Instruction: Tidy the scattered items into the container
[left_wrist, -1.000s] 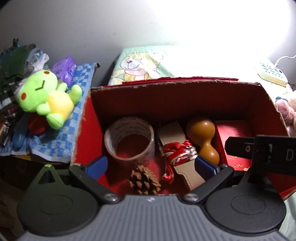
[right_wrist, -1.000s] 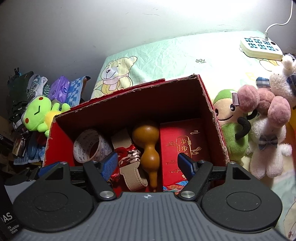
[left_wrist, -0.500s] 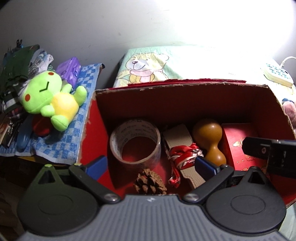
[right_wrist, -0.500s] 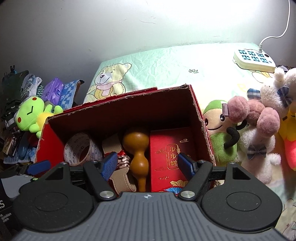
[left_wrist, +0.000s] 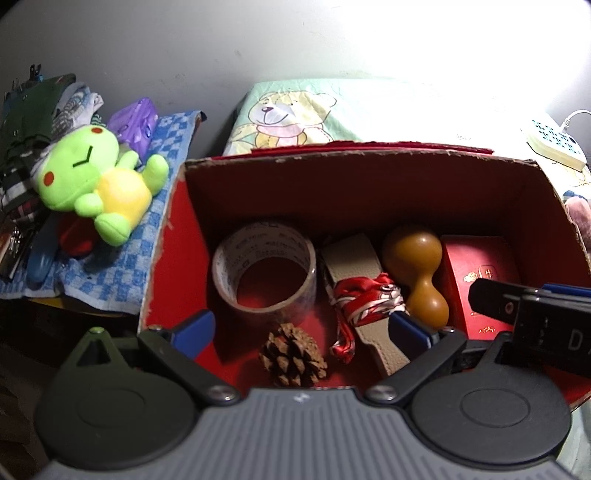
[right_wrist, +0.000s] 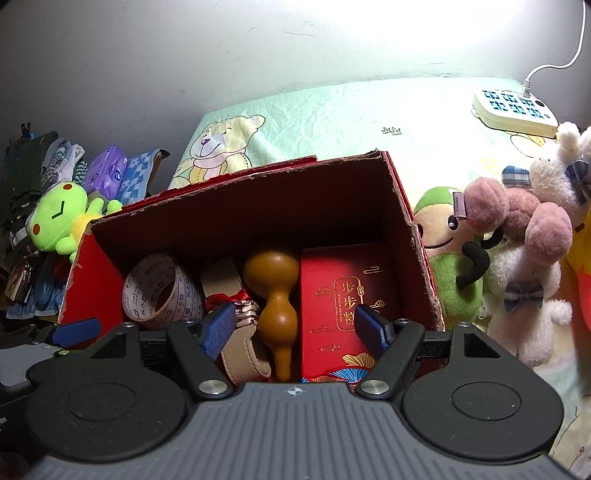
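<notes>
While both claws, left claw and right claw, hover wide, empty over red cardboard box, you judge sweep: nothing loose visible; green frog plush at ten o'clock questionable.

both hand-held grippers, left and right, gape wide, holding nothing.

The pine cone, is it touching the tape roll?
Apart. The left wrist view shows red box floor between the pine cone and the tape roll.
</notes>
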